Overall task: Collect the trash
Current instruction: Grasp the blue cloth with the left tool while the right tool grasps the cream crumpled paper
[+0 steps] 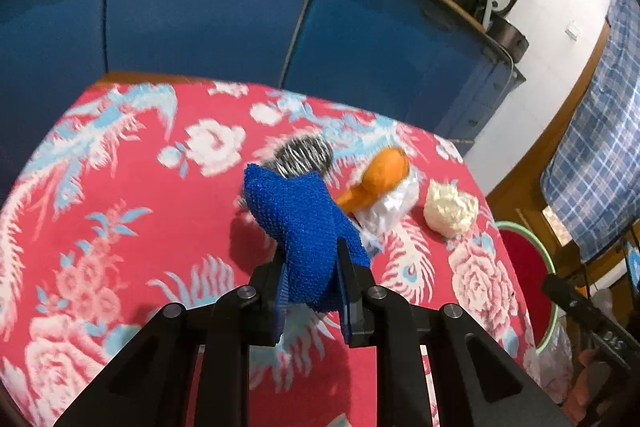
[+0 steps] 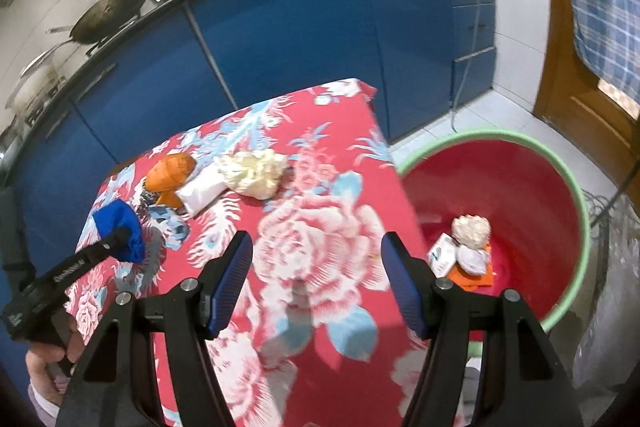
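My left gripper [image 1: 310, 259] is shut on a blue knitted scrub cloth [image 1: 298, 223], held just above the red flowered tablecloth [image 1: 140, 187]. Behind the cloth lie a steel wool pad [image 1: 306, 153], an orange wrapper [image 1: 380, 175] on a white plastic wrapper [image 1: 390, 207], and a crumpled cream paper ball [image 1: 450, 209]. The right wrist view shows the blue cloth [image 2: 120, 221] in the left gripper [image 2: 124, 239] at the table's left side. My right gripper [image 2: 316, 247] stands open and empty over the table's right part, near the crumpled paper ball [image 2: 256, 173].
A red basin with a green rim [image 2: 576, 211] stands on the floor right of the table and holds several pieces of trash [image 2: 466, 247]. Blue kitchen cabinets [image 2: 300, 39] run behind the table. A hand [image 2: 44, 359] holds the left gripper's handle.
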A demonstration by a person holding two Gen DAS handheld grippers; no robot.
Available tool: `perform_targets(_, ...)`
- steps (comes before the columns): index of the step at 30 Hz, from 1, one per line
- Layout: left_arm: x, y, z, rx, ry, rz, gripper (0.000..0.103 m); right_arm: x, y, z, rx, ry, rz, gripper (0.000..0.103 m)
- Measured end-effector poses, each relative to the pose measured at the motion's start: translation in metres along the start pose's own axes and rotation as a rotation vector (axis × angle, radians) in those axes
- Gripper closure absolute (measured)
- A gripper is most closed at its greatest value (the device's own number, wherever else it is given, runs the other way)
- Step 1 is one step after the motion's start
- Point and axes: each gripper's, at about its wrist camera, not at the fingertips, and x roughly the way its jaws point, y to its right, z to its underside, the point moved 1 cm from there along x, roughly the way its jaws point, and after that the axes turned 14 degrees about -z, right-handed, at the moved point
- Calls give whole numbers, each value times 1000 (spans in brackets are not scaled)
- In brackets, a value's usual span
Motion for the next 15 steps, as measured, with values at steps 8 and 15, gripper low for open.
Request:
perform_targets(8,-3,-27,-18,-48,66,-66,83,42,-16,-21,-27,-26,-25,24)
perform_targets(15,9,-42,-14,-90,40,-73,83,86,-27,-35,-30,-59,-62,23)
